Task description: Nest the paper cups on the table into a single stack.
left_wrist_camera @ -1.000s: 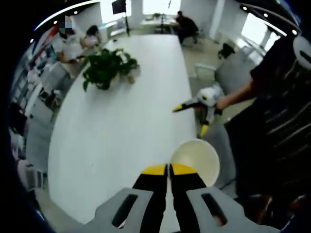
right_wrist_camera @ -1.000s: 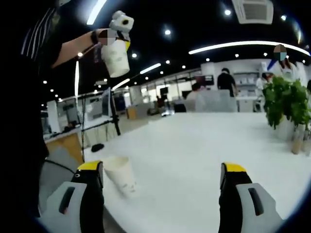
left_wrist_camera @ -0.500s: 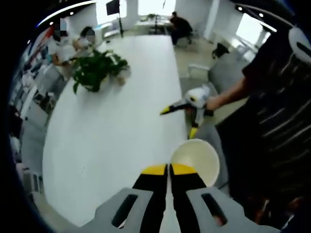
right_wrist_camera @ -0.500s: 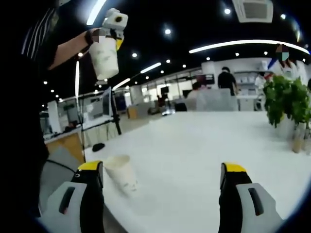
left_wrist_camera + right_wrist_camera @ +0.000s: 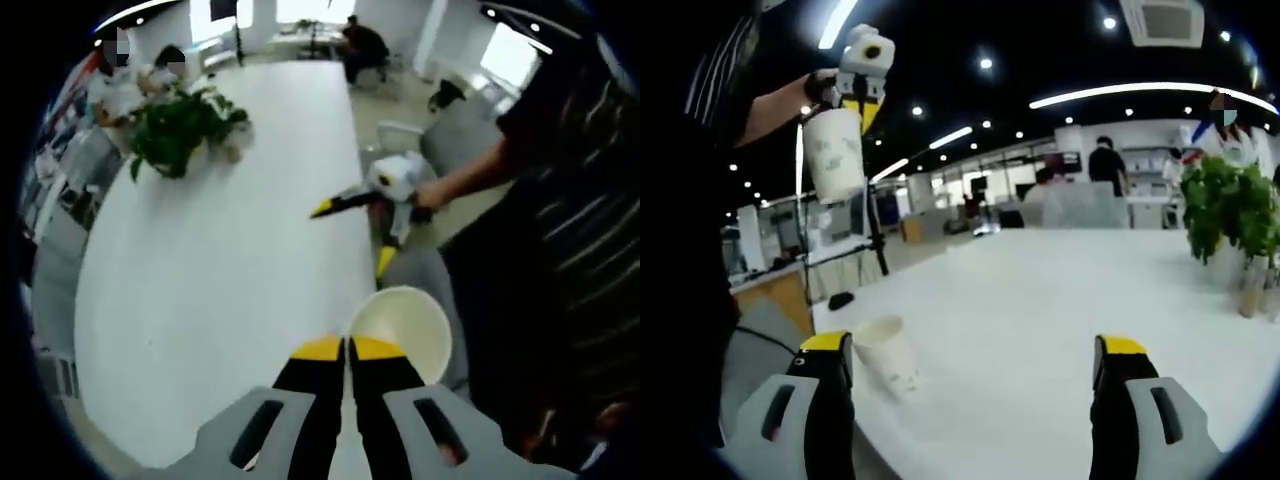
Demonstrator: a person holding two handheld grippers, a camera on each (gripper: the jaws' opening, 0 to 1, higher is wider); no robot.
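A long white worktop (image 5: 1040, 320) in a bright open office carries a leafy potted plant (image 5: 175, 130). The left tongs (image 5: 347, 348) pinch the rim of a white paper cup (image 5: 405, 325), held aloft. The right tongs (image 5: 975, 348) stand spread beside a second, faintly printed cup (image 5: 887, 352) standing on the worktop.

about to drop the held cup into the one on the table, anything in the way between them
Nothing visible. The held cup hangs from the left gripper high above the cup on the table, with only open air between; the right gripper sits open beside it.
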